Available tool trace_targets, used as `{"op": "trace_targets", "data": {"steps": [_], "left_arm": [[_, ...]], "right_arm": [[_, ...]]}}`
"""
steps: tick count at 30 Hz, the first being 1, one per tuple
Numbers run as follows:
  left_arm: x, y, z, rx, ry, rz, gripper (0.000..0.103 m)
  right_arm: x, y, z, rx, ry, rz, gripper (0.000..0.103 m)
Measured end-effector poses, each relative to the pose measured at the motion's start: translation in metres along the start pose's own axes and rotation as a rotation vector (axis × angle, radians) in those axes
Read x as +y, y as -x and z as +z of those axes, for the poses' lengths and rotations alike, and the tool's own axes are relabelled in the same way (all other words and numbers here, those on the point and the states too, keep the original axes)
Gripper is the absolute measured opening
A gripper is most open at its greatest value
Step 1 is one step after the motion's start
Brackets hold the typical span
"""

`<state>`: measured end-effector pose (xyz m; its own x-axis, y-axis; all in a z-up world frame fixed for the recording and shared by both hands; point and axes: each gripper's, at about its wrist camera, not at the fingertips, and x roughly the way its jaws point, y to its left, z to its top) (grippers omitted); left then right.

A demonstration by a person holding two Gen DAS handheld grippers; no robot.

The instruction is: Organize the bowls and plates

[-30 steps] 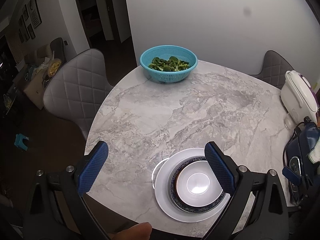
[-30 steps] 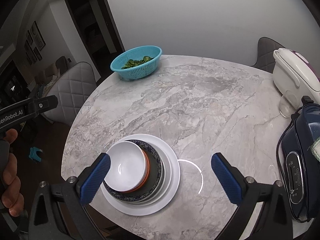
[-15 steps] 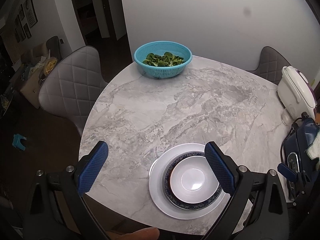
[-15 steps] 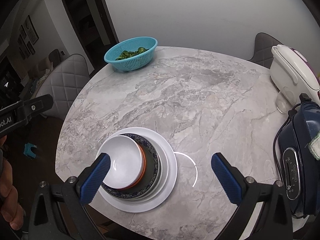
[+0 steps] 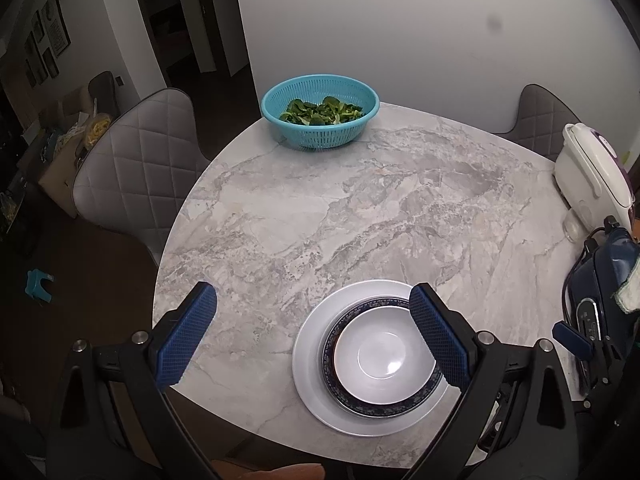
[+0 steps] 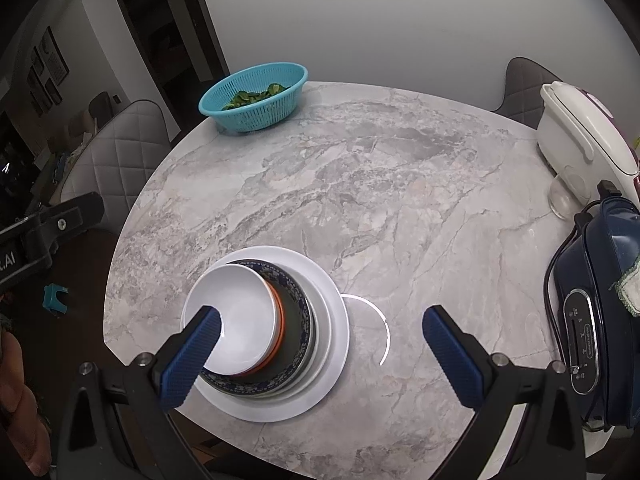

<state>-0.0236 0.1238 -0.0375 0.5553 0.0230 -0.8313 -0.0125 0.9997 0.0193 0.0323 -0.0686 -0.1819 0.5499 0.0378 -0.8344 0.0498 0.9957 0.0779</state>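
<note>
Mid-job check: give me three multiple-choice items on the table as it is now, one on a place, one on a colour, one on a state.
1. Where is the white bowl?
A. on top of the dish stack
B. in the basket
C. on the chair

2. What colour is the basket holding the greens?
A. red
B. turquoise
C. black

3. How is the right gripper?
A. shut on the bowl
B. shut on a plate
C. open, holding nothing

Answers: 1 A, the bowl sits uppermost over the patterned plate and large white plate. 2 B, its mesh wall is turquoise. 3 C, its fingers are spread wide above the marble table.
</note>
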Motion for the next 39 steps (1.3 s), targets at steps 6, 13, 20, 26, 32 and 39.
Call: {"op": "trace_targets", "data": {"steps": [6, 13, 20, 26, 32, 39], "left_arm": [[0.002, -0.004, 0.001, 0.01, 0.002, 0.0, 0.098], [0.0, -0.007, 0.0, 0.015, 0.001, 0.001, 0.098], [-0.003, -0.011, -0.002, 0.022, 0.0, -0.002, 0.098], [-0.003, -0.01, -0.002, 0.023, 0.001, -0.002, 0.098], [-0.003, -0.012, -0.002, 0.03, 0.001, -0.006, 0.098], [-0.003, -0.015, -0.003, 0.038, -0.003, -0.013, 0.098]], "right_arm": [[0.0, -0.001, -0.001, 0.002, -0.003, -0.003, 0.103], [-0.003, -0.003, -0.001, 0.005, -0.005, -0.004, 0.103], [-0.003, -0.004, 0.0, 0.006, -0.006, -0.004, 0.103], [-0.003, -0.004, 0.0, 0.007, -0.005, -0.003, 0.103], [-0.002, -0.005, 0.0, 0.007, -0.006, -0.004, 0.103], [-0.003, -0.005, 0.0, 0.007, -0.005, -0.004, 0.103]]}}
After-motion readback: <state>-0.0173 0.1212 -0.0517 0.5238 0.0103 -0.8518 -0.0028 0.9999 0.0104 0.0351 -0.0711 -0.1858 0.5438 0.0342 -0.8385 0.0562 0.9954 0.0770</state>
